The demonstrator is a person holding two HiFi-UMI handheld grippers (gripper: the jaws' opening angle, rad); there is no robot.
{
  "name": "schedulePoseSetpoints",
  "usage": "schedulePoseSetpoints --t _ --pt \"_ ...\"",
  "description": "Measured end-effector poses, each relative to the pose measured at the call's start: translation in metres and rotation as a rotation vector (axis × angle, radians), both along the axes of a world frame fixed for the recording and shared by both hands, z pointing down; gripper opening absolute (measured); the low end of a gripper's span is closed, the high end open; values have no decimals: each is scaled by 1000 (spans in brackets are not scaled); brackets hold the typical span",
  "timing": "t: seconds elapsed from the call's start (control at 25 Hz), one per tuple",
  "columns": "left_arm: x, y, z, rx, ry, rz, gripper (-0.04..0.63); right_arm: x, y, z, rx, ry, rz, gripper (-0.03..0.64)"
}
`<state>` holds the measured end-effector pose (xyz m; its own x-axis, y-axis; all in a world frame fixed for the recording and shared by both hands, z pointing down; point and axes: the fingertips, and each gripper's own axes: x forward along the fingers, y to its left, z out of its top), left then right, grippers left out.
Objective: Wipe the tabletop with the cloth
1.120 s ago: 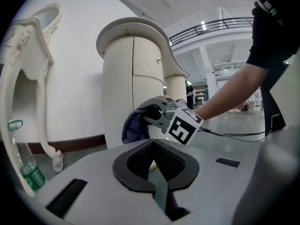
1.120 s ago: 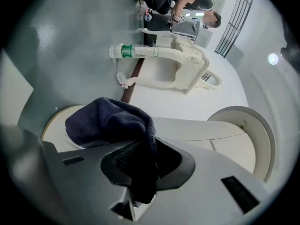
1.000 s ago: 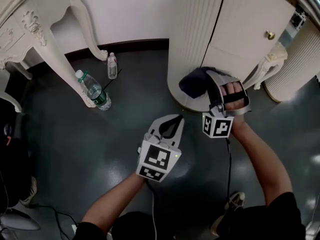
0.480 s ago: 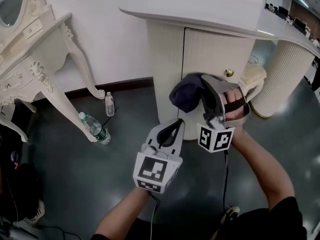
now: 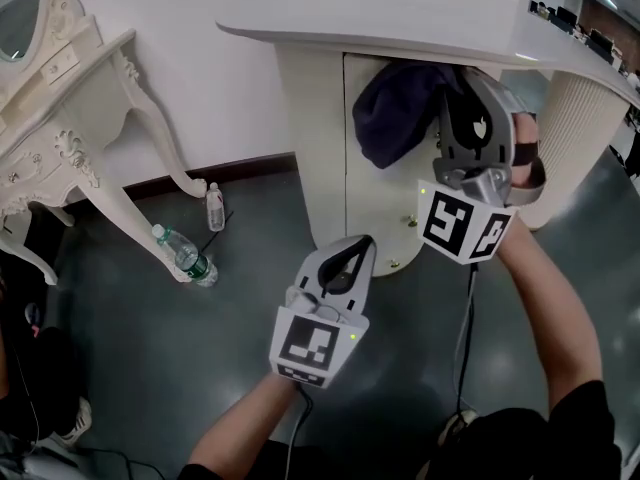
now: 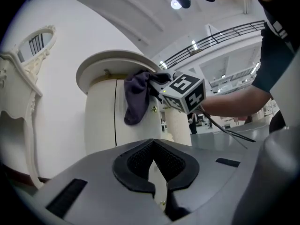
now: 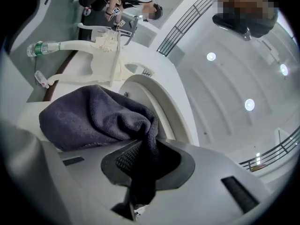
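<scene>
A dark purple cloth (image 5: 392, 108) hangs bunched from my right gripper (image 5: 462, 93), which is shut on it just below the rim of the white round tabletop (image 5: 400, 40). In the right gripper view the cloth (image 7: 93, 121) fills the space ahead of the right gripper (image 7: 140, 172), and a fold runs down between the jaws. The tabletop's edge (image 7: 161, 104) curves just behind it. My left gripper (image 5: 360, 243) is lower, in front of the cabinet, shut with nothing in it. The left gripper view shows the left gripper (image 6: 154, 165) with its pads together, and the cloth (image 6: 136, 100) up by the tabletop rim (image 6: 108, 62).
A ribbed white cabinet (image 5: 310, 168) with a door and small brass knob (image 5: 411, 222) stands under the tabletop. An ornate white dressing table (image 5: 70, 128) is at the left, with two plastic bottles (image 5: 185, 255) on the dark floor by its leg. A ribbed column (image 5: 580, 138) stands at the right.
My right gripper has risen with the cloth from cabinet height to just under the tabletop rim. The left gripper stays low and shut. The tabletop edge has come into view.
</scene>
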<state>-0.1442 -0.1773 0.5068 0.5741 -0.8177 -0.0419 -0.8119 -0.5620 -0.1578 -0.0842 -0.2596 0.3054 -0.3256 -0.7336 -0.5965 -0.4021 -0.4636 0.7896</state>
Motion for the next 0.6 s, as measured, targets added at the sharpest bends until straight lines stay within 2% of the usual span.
schedulePoseSetpoints --t 0.12,0.28,0.44,0.6 --pt "-2 1 25 -63 5 1 3 9 1 19 1 -12 -10 54" --pt "-4 -4 45 -93 20 -23 3 0 3 72 -23 58 -28 54" --pt "8 -4 72 -85 -87 -13 3 -9 2 133 -80 137 -60 54" --pt "14 1 121 -190 -119 13 3 -16 -2 196 -146 213 -81 54"
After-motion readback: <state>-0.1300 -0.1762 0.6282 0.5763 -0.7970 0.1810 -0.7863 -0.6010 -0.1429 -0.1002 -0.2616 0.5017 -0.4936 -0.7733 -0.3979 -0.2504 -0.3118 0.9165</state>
